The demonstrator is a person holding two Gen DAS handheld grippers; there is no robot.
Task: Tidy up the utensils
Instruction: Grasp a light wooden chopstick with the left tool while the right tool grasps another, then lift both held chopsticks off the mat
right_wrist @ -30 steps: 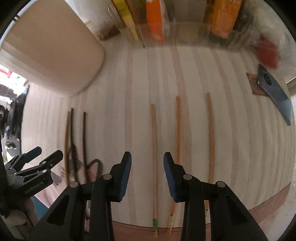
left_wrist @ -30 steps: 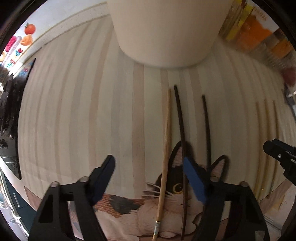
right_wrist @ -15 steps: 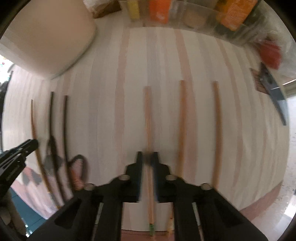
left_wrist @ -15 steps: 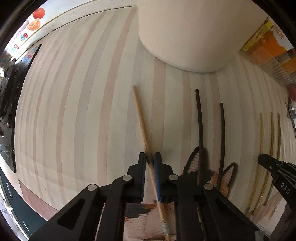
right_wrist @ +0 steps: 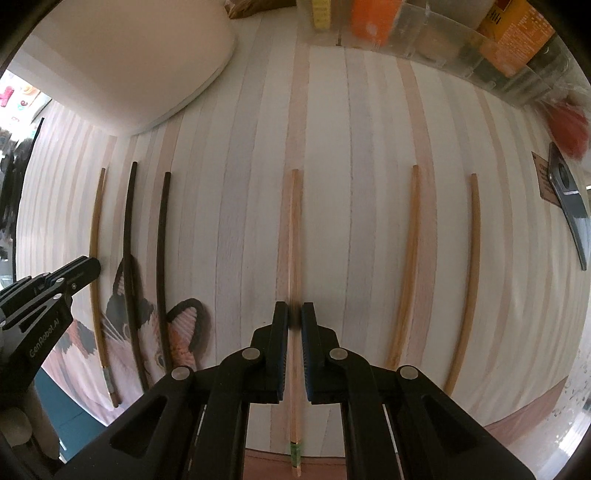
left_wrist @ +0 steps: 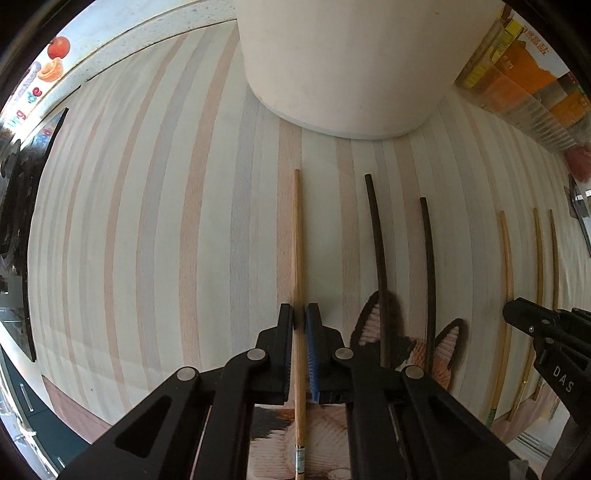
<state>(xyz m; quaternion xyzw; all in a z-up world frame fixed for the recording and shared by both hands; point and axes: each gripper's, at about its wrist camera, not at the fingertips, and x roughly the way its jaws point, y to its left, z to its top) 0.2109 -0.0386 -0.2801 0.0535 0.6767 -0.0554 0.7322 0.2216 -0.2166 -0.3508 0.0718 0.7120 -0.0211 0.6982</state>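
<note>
Big white container (left_wrist: 351,66) ahead (bare striped mat (left_wrist: 147,221) leftward)

White container (left_wrist: 347,62) cut off at top; shelf boxes (right_wrist: 373,18) blurred.

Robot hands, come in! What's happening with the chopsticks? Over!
Left gripper shut on one light chopstick. Right gripper shut on another light chopstick. Two dark chopsticks lie on the mat. White container ahead, path looks open.
</note>
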